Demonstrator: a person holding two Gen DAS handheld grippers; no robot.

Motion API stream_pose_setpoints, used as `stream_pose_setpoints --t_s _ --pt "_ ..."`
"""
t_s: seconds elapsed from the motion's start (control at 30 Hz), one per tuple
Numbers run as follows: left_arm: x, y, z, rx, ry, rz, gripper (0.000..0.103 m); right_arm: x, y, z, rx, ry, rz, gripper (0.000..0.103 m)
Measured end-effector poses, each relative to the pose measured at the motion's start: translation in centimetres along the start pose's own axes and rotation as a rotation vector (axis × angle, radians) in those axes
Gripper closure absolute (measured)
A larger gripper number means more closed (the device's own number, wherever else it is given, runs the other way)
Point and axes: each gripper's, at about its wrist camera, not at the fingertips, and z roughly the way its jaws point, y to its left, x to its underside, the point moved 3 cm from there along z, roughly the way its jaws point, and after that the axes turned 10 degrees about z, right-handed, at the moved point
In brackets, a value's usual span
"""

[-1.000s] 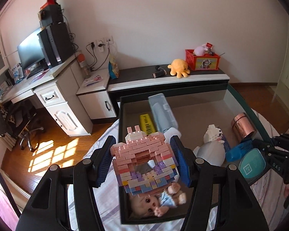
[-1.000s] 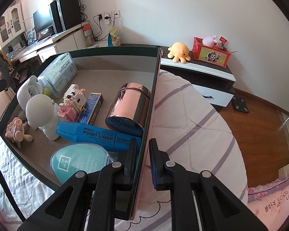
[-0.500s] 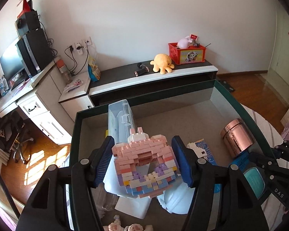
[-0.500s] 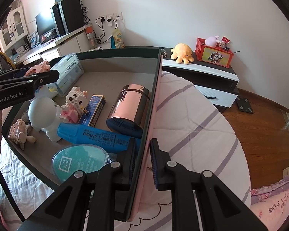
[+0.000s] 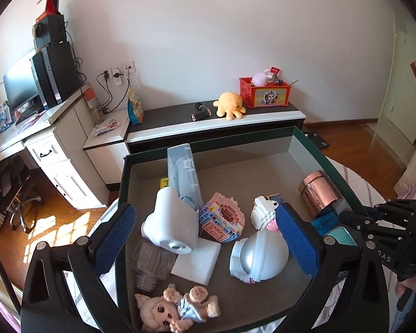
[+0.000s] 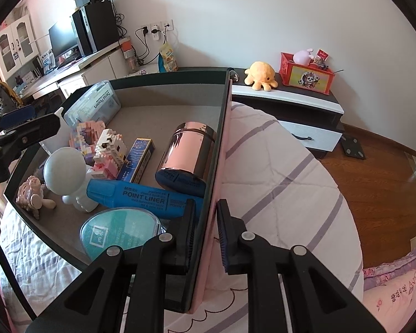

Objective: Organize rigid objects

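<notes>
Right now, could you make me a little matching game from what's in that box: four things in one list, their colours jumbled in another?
Things:
1. can
2. marker
3. round lid
4. brick house

Colours:
A. teal
B. pink and purple with other pastels
C. shiny copper
D. bright blue

Pairs: 1-C, 2-D, 3-A, 4-B

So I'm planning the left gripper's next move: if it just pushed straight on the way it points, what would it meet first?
Probably the pink brick house, lying between the open left gripper fingers in the box. The white angled gadget beside it may be nearer; depth is unclear.
</notes>
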Motion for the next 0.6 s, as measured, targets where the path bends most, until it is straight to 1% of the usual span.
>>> stream_pose_setpoints --t_s 0.13,0.2,0.27,0.3,0.4,0.47,0.5,0.53,0.57,0.6 --pt "1.4 1.1 -3.7 -0.068 -0.031 -0.033 0.000 0.3 0.4 -2.6 -0.002 -0.051 0.017 0.087" --pt "2.4 1.4 -5.9 -0.101 -0.048 -0.047 0.000 0.8 0.9 -4.8 -0.015 -0.101 0.023 0.086" --pt "3.5 1.4 -8.5 -0.121 -0.078 -0.051 0.000 1.7 1.7 -7.4 -0.023 -0.150 0.029 0.071" --pt "4.1 1.3 -9.8 -0.134 -0.093 -0.056 0.000 2.3 2.2 -8.8 -0.033 -0.180 0.024 0.069" --pt "6.2 0.6 -13.4 -0.151 -0.123 -0.059 0.000 4.4 3.9 -12.7 -0.065 -0.245 0.015 0.059" --pt "7.9 -0.1 -15.8 -0.173 -0.140 -0.069 0.000 6.1 5.1 -15.2 -0.084 -0.286 0.011 0.043" --pt "8.8 -0.3 -17.0 -0.183 -0.152 -0.078 0.000 7.2 5.7 -16.4 -0.090 -0.305 0.012 0.038" --pt "9.7 -0.6 -18.0 -0.191 -0.159 -0.085 0.000 8.2 6.1 -17.5 -0.086 -0.325 0.019 0.026" --pt "10.6 -0.9 -18.9 -0.195 -0.160 -0.084 0.000 9.2 6.6 -18.4 -0.082 -0.345 0.021 0.022" --pt "11.5 -1.2 -19.8 -0.196 -0.164 -0.086 0.000 10.3 7.2 -19.2 -0.081 -0.362 0.018 0.022"
